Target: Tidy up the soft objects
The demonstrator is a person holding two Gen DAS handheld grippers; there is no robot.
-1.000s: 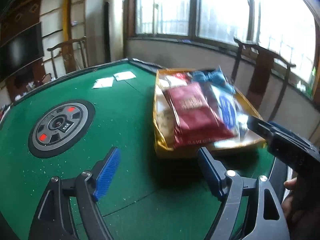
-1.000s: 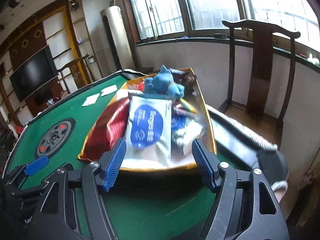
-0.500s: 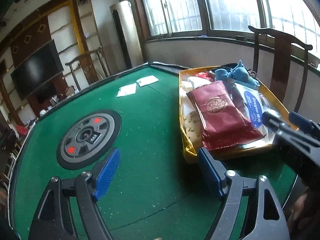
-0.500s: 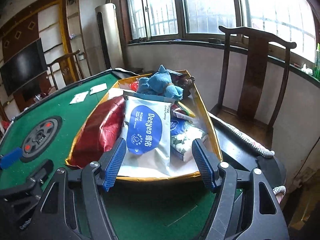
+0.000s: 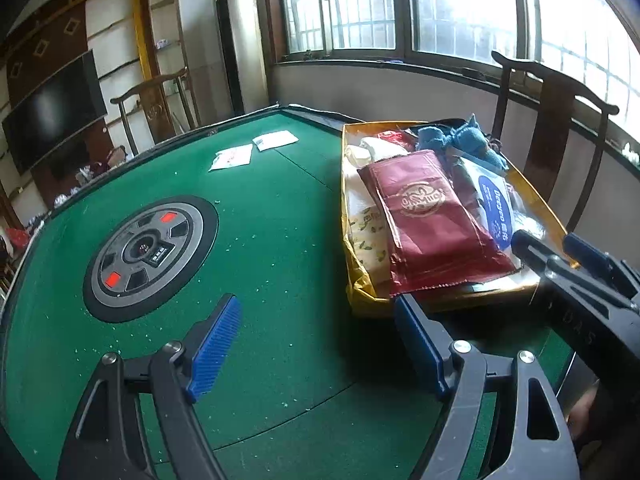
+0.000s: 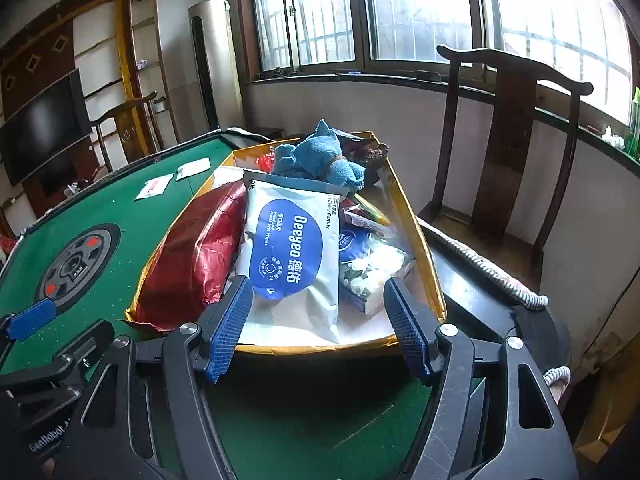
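A shallow yellow tray point(image 5: 344, 200) point(image 6: 424, 240) sits on the green table and is piled with soft packs. A red foil bag point(image 5: 424, 216) point(image 6: 188, 256) lies on its left side. Beside it lies a white wipes pack with a blue label point(image 5: 496, 208) point(image 6: 292, 248), and a blue towel point(image 5: 460, 140) point(image 6: 316, 156) is at the far end. My left gripper point(image 5: 316, 320) is open over bare felt, left of the tray's near corner. My right gripper point(image 6: 318, 292) is open just before the tray's near rim, with nothing pressed between its pads.
The table's round centre dial point(image 5: 148, 248) lies left of the tray. Two flat white packets point(image 5: 252, 150) rest near the far edge. A wooden chair point(image 6: 508, 128) stands by the window wall, and a striped cushion point(image 6: 480, 260) lies on it just past the table's right edge.
Both wrist views have tilted up a little, so more of the room shows. Jaw widths are unchanged and nothing in the tray has moved.
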